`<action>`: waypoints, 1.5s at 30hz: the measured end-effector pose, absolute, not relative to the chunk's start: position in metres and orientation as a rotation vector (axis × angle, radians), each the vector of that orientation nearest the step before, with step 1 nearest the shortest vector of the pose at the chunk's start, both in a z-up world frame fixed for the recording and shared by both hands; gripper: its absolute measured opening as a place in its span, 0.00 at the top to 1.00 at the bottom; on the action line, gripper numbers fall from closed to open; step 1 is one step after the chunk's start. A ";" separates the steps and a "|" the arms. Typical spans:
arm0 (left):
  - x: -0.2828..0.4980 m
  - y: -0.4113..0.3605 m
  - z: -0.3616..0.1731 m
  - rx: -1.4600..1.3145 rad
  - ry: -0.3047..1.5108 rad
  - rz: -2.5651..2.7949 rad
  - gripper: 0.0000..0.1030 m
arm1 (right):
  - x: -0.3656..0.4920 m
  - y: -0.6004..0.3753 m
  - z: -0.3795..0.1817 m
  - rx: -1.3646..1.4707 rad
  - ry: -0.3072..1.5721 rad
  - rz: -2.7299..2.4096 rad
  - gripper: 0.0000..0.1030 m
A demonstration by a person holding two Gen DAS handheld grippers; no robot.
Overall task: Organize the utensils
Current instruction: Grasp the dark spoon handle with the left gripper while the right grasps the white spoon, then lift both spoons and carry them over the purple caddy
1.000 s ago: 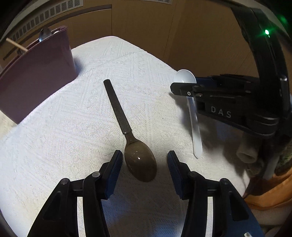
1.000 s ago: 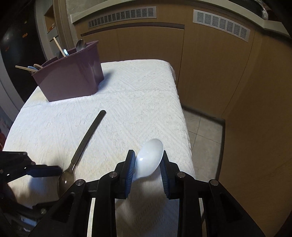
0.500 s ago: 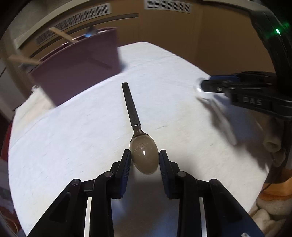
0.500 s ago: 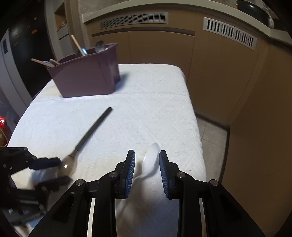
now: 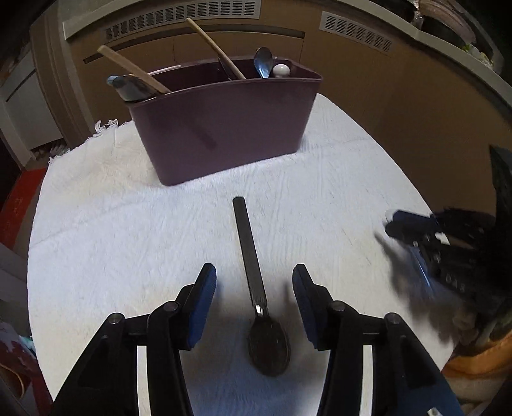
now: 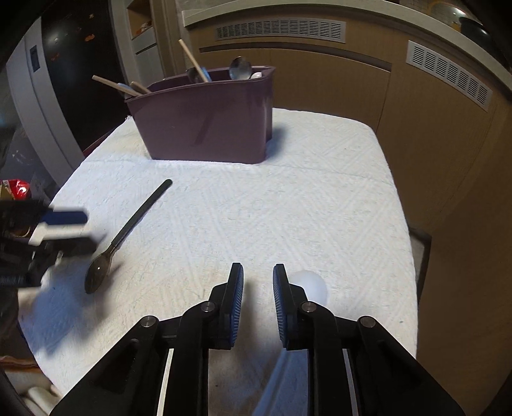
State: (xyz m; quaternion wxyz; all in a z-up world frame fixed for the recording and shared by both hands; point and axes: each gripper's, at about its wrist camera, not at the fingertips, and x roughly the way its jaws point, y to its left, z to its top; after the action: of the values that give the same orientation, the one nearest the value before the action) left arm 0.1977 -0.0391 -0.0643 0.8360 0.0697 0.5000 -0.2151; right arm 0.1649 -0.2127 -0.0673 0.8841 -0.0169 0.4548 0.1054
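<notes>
The dark metal spoon [image 5: 256,288] lies flat on the white textured cloth [image 5: 128,243], a long flat black handle running into a short shiny neck and then a brownish, glossy oval bowl. Its handle tip points toward the purple utensil caddy [image 5: 224,128]; the bowl is the end farthest from the caddy. From the right wrist view the same spoon [image 6: 124,236] sits on a slant, well in front of the caddy [image 6: 204,124], with a small shadow under its bowl.

The left gripper [image 5: 254,307] hangs over the spoon with its blue-padded fingers [image 5: 201,307] on either side of the neck and bowl. The jaws are opening, clear gaps on both sides, nothing gripped; the spoon rests on the cloth between them.

Farther from the caddy, at the near right part of the cloth, is the white plastic spoon [image 6: 312,284]: a rounded, matte white bowl peeking out beside the right gripper's [image 6: 257,297] right finger, its pale handle passing down under that finger. The right gripper's jaws are closing, and the gap between the pads shows only cloth; whether the right finger touches the white spoon I cannot tell.

The caddy itself stands upright at the far side of the cloth, holding wooden handles [image 5: 134,68], a steel spoon [image 5: 264,62] and a white knob-ended piece [image 5: 281,69]. Behind it run tan cabinet panels with vent grilles [image 6: 280,30].
</notes>
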 end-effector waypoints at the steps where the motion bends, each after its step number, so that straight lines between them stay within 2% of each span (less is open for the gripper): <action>1: 0.210 -0.046 -0.068 0.146 1.069 -0.458 0.55 | 0.165 -0.213 -0.068 -0.034 0.947 0.226 0.83; 6: 0.245 -0.075 -0.087 0.229 1.091 -0.406 0.55 | 0.165 -0.233 -0.069 -0.016 0.935 0.207 0.81; 8: 0.253 -0.080 -0.094 0.259 1.101 -0.376 0.56 | 0.162 -0.244 -0.068 -0.025 0.925 0.179 0.73; 10: 0.256 -0.082 -0.101 0.266 1.120 -0.362 0.56 | 0.156 -0.254 -0.066 -0.035 0.910 0.146 0.51; 12: 0.257 -0.083 -0.101 0.254 1.116 -0.360 0.57 | 0.151 -0.259 -0.064 -0.031 0.900 0.140 0.44; 20: 0.259 -0.087 -0.105 0.235 1.114 -0.365 0.60 | 0.159 -0.234 -0.086 -0.041 0.970 0.118 0.47; 23: 0.256 -0.081 -0.105 0.223 1.120 -0.375 0.60 | 0.167 -0.232 -0.089 -0.041 0.976 0.086 0.52; 24: 0.255 -0.080 -0.106 0.221 1.120 -0.379 0.60 | 0.168 -0.232 -0.088 -0.034 0.978 0.088 0.65; 25: 0.255 -0.078 -0.106 0.218 1.122 -0.383 0.60 | 0.168 -0.232 -0.088 -0.034 0.983 0.093 0.66; 37: 0.276 -0.070 -0.100 0.195 1.141 -0.385 0.60 | 0.152 -0.232 -0.071 -0.017 0.933 0.138 0.66; 40: 0.281 -0.072 -0.099 0.220 1.137 -0.377 0.67 | 0.151 -0.232 -0.073 -0.018 0.930 0.140 0.66; 42: 0.282 -0.073 -0.097 0.226 1.139 -0.393 0.85 | 0.151 -0.233 -0.074 -0.010 0.931 0.143 0.66; 43: 0.281 -0.074 -0.096 0.230 1.138 -0.404 0.90 | 0.150 -0.233 -0.075 -0.007 0.930 0.142 0.66; 45: 0.273 -0.072 -0.093 0.220 1.111 -0.432 0.90 | 0.148 -0.235 -0.074 -0.002 0.925 0.141 0.66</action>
State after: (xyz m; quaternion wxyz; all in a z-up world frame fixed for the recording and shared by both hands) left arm 0.2726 -0.0723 -0.0930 0.8220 0.1032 0.5219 -0.2030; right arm 0.1481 -0.2354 -0.0742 0.8925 -0.0007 0.4458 0.0681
